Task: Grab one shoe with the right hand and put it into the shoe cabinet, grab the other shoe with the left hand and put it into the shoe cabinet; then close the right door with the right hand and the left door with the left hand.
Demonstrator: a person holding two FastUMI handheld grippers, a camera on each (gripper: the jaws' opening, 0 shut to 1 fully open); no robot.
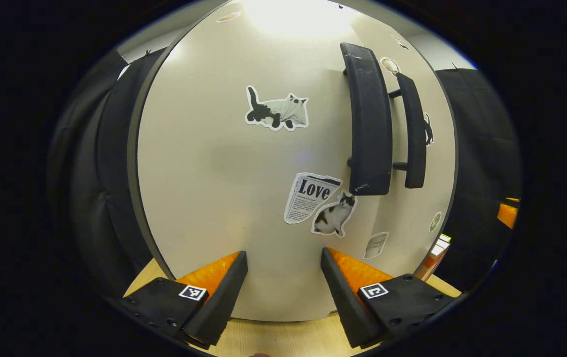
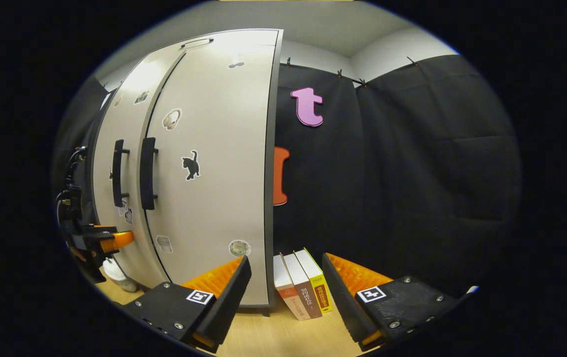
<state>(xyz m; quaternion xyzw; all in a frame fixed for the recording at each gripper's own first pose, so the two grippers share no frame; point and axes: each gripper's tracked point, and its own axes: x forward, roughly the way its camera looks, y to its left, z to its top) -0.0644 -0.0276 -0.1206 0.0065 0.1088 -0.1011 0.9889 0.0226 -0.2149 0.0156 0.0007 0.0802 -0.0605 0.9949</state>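
Note:
The cream shoe cabinet's left door [image 1: 224,163] stands right in front of my left gripper [image 1: 283,254], which is open with nothing between its fingers. This door carries cat stickers and a black handle [image 1: 370,119]; the right door's handle [image 1: 415,131] is just beyond it. In the right gripper view both doors [image 2: 214,163] lie flush and shut, hiding the cabinet's inside. My right gripper [image 2: 286,258] is open and empty, back from the cabinet's right edge. The left gripper [image 2: 110,241] is at the far left of that view, its orange finger close to the left door.
Three books [image 2: 303,285] stand upright on the wooden surface [image 2: 273,337] beside the cabinet's right side. A small white object [image 2: 117,277] sits low near the left door. Black cloth walls close in behind and to the right.

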